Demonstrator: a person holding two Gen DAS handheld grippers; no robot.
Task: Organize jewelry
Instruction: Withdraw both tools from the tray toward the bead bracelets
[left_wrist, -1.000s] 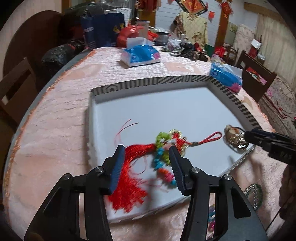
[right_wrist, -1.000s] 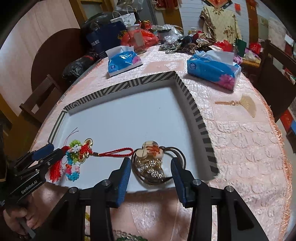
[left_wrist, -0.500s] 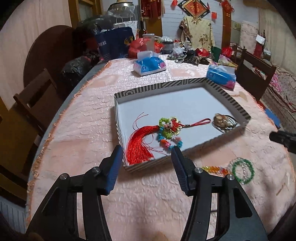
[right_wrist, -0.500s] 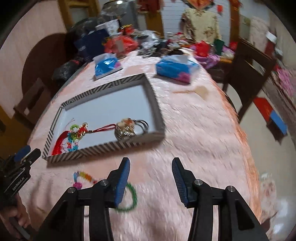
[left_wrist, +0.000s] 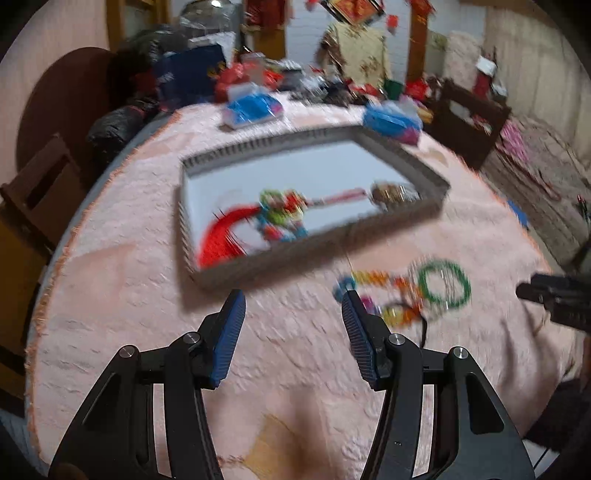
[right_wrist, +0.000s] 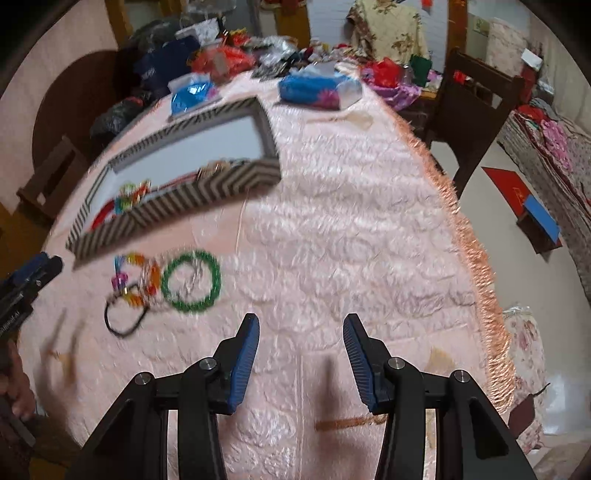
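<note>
A striped-rim tray (left_wrist: 317, 251) (right_wrist: 177, 199) lies on the pink tablecloth. In it lie a red tassel charm with coloured beads (left_wrist: 273, 218) (right_wrist: 125, 195) and a gold hair tie (left_wrist: 391, 192). On the cloth in front of the tray lie a green bead bracelet (left_wrist: 445, 282) (right_wrist: 192, 282), a multicoloured bead bracelet (left_wrist: 384, 295) (right_wrist: 138, 277) and a black cord loop (right_wrist: 123, 319). My left gripper (left_wrist: 291, 314) is open and empty, above the cloth in front of the tray. My right gripper (right_wrist: 301, 339) is open and empty, to the right of the bracelets.
Two blue tissue packs (right_wrist: 192, 94) (right_wrist: 317, 88) and piled clutter stand beyond the tray. Wooden chairs stand at the left (left_wrist: 40, 192) and far right (right_wrist: 476, 96). The fringed table edge (right_wrist: 476, 258) runs along the right.
Both grippers have pulled back from the tray toward the near side of the table, open and empty. The loose bracelets on the cloth have come into view.
</note>
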